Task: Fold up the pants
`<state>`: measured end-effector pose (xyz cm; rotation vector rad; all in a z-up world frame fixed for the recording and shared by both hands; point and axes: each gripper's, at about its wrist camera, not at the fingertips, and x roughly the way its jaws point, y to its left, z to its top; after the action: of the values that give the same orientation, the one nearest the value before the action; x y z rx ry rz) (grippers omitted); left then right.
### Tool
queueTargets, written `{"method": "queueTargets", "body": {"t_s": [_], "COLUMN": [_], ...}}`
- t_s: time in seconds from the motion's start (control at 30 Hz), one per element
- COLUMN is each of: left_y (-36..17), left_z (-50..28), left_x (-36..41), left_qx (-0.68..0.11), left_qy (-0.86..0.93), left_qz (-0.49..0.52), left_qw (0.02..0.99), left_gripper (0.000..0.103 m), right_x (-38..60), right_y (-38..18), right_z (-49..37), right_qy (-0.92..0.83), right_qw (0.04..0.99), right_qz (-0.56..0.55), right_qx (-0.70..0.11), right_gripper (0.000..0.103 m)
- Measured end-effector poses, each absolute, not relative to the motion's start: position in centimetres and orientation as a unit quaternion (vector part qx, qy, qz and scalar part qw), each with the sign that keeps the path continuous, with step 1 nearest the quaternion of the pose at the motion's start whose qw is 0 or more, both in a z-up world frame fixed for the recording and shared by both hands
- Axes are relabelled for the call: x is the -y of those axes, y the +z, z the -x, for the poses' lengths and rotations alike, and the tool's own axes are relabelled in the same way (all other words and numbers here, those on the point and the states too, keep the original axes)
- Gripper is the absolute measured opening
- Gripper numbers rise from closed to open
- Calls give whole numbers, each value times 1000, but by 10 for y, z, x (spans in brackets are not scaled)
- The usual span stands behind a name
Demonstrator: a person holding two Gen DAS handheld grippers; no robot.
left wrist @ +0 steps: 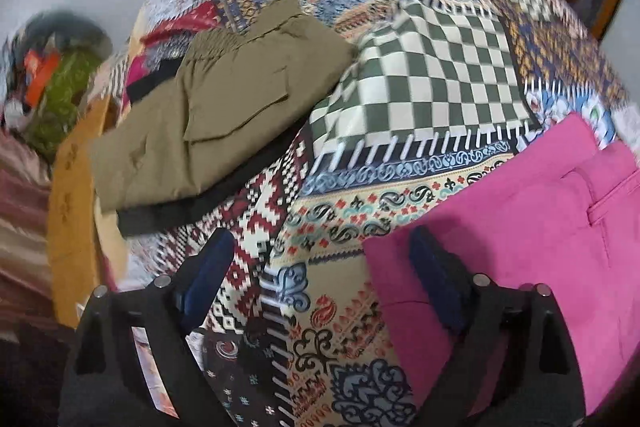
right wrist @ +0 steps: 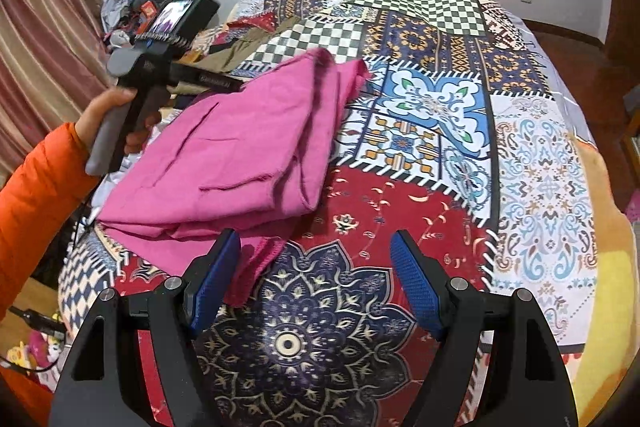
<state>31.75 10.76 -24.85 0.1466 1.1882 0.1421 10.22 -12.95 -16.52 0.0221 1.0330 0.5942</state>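
Bed (right wrist: 432,115) carries a patchwork quilt (left wrist: 436,75) over its whole top. Pink pants (right wrist: 224,155) lie folded into a loose multi-layer stack on the quilt's near-left part in the right wrist view; one edge sticks up at the far end, and a hem trails toward the right gripper's left finger. In the left wrist view the same pants (left wrist: 520,227) sit at lower right, pocket seam showing. Olive pants (left wrist: 224,115) lie folded flat farther back left on the quilt, on top of a black garment (left wrist: 208,203), well apart from the pink ones. Left gripper (left wrist: 320,259) hovers over bare quilt, fingers (left wrist: 208,267) spread wide, nothing between them; its right finger overlaps the pink pants' edge in the view, contact unclear. Right gripper (right wrist: 316,255) likewise spread wide and holding nothing, over the red and navy quilt patches just beside the pink stack. Left hand (right wrist: 116,119), orange sleeve, grips the left tool's handle. Left view is motion-blurred.
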Motion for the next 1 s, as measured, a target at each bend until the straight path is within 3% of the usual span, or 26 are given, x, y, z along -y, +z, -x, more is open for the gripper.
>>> {"method": "queueTargets", "body": {"t_s": [0.27,0.7,1.0], "left_y": [-236,-227,-215], "left_z": [-256,-138,-109], "left_x": [-138,-166,-122], "left_qx": [-567,-576,-519], "left_qy": [82,86,89], "left_qz": [-68,30,-53], "left_qw": [817,813,848], "left_gripper": [93,93,93], "right_x": [138,128,87], "right_y": [-156,-126,-151], "right_z": [-96,-80,-66], "right_qy": [272,285,326], "right_qw": [836,849,823], "right_qz": [-4,-16,13], "right_qx": [-476,-444,-465], "right_gripper": [75,75,75]}}
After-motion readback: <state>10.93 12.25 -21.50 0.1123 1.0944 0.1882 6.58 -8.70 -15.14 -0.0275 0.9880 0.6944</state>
